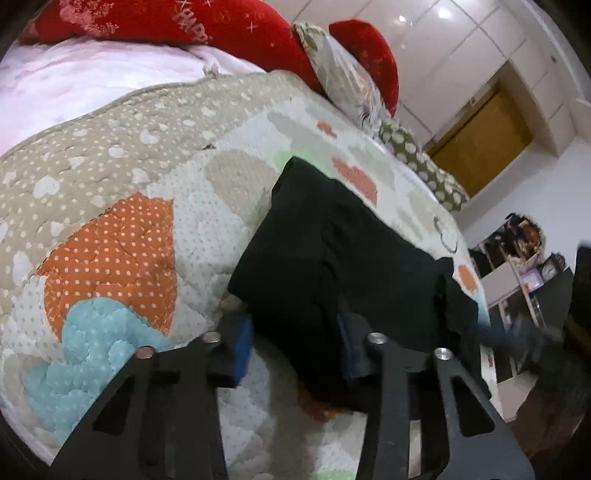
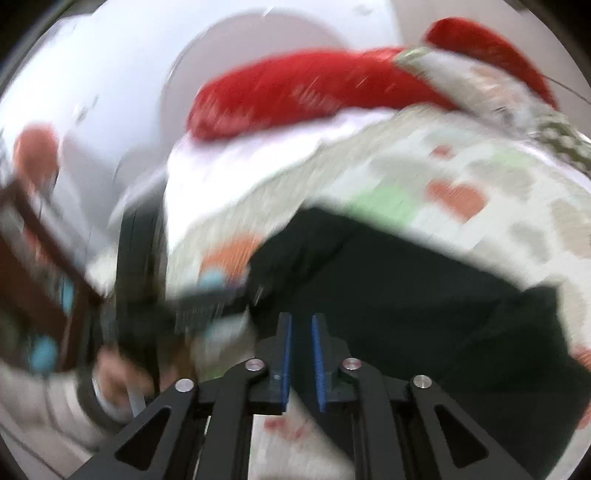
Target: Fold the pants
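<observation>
The dark pants (image 1: 332,258) lie folded in a thick bundle on the patterned quilt (image 1: 122,236). My left gripper (image 1: 295,347) is open, its blue-padded fingers (image 1: 243,347) straddling the bundle's near edge without closing on it. In the blurred right wrist view the pants (image 2: 406,295) spread just ahead. My right gripper (image 2: 303,354) has its blue pads (image 2: 286,354) a narrow gap apart, over the near edge of the cloth; I cannot tell whether cloth is between them. The left gripper and the hand holding it (image 2: 122,373) show blurred at left.
Red pillows (image 1: 221,29) and a patterned pillow (image 1: 343,74) lie at the bed's head. A pink sheet (image 1: 74,81) lies beyond the quilt. A wooden door (image 1: 484,144) and cluttered shelves (image 1: 517,266) stand past the bed's right edge.
</observation>
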`<state>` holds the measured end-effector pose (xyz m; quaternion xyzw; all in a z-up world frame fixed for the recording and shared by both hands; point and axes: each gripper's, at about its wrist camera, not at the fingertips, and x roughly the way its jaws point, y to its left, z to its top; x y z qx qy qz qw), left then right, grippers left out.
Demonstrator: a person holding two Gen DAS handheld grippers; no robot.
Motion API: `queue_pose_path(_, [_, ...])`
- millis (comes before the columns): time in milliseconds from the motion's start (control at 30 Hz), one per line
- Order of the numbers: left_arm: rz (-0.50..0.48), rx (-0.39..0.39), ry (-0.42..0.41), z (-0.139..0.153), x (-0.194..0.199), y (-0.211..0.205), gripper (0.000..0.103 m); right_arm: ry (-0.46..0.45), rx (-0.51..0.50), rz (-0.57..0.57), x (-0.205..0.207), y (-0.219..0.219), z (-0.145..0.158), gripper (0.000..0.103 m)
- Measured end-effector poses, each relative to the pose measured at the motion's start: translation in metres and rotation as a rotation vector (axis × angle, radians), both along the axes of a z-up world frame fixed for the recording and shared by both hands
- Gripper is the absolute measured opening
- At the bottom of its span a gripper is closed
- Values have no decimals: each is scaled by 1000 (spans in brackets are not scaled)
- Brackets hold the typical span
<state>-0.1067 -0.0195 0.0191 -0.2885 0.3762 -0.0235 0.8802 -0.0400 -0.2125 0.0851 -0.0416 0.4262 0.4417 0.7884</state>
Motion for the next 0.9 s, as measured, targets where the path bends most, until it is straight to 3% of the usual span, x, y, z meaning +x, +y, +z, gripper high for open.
queue_pose_path(33, [2,20,-8,2,0,-3,32,-6,9,-43,11,1,6,44])
queue_pose_path(100, [2,85,-30,8,-2,-12,28,6,14,-104,33,16,8,79])
queue_pose_path(133, [-1,109,-45,12,-3,-16,27,38,23,-116,44,27,4,80])
queue_pose_path(267, [-9,146,-64,16,-3,-20,26,159,6,-139,78,72,-15,80])
queue_pose_path(367, [7,169,-61,13,-2,-23,26,197,-27,-135,87,101,-17,80])
queue_pose_path(533, [12,317,-106,22,-7,-49,26,166,-343,-104,100,156,-28,80])
queue_pose_path(667, [-15,385,-147,27,-9,-65,26,99,-482,-35,93,161,-41,78])
queue_pose_path(733, [-26,397,-158,28,-10,-69,26,61,-461,-40,92,148,-42,51])
queue_pose_path(833, [-49,385,-176,30,-11,-71,26,64,-376,-64,91,123,-38,37])
queue_pose_path(900, [-75,363,-195,35,-18,-73,24,50,-309,-65,84,107,-27,34])
